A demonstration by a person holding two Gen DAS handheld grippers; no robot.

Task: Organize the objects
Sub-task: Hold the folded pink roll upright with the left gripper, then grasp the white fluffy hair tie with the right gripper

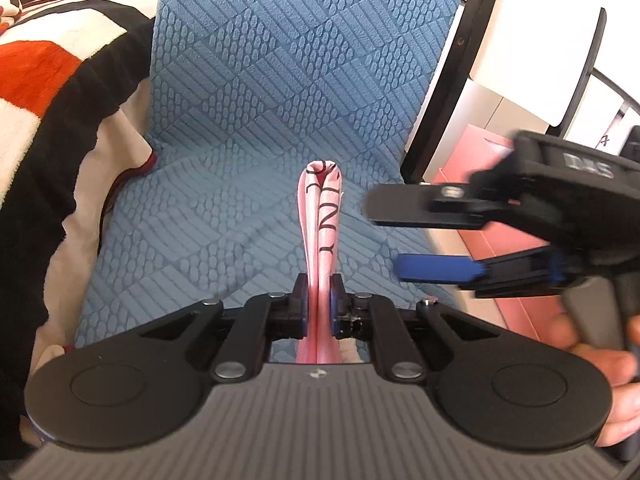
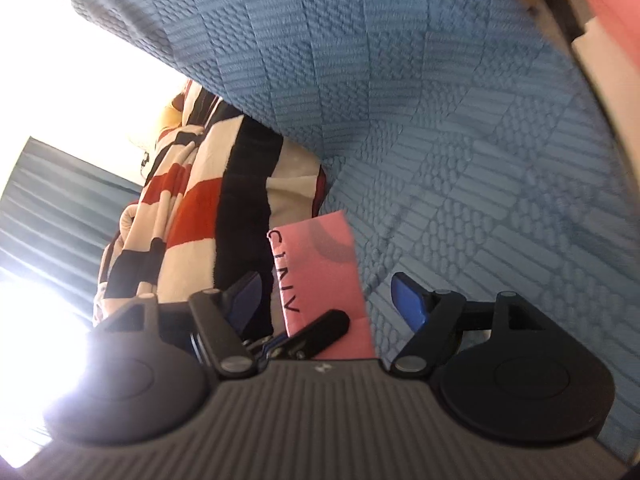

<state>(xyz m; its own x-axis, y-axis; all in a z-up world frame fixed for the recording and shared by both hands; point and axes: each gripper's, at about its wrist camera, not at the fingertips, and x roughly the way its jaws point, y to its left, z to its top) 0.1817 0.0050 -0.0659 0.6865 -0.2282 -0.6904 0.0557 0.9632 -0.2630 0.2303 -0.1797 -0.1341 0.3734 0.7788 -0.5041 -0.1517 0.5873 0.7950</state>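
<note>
My left gripper [image 1: 319,300] is shut on a folded pink paper bag [image 1: 322,216] with black lettering, held edge-on above the blue textured chair seat [image 1: 224,216]. My right gripper [image 1: 394,240] is open, just right of the bag, fingers pointing left. In the right wrist view the right gripper [image 2: 326,292] is open with blue pads; the pink bag [image 2: 320,264] stands flat-faced between its fingers, untouched. The left gripper's black finger [image 2: 320,330] clamps the bag's lower edge.
A red, white and black blanket [image 1: 44,92] lies on the left of the chair; it also shows in the right wrist view [image 2: 188,220]. The blue chair back [image 1: 304,40] rises behind. A black frame [image 1: 444,80], white panels and a pink box [image 1: 480,160] are at right.
</note>
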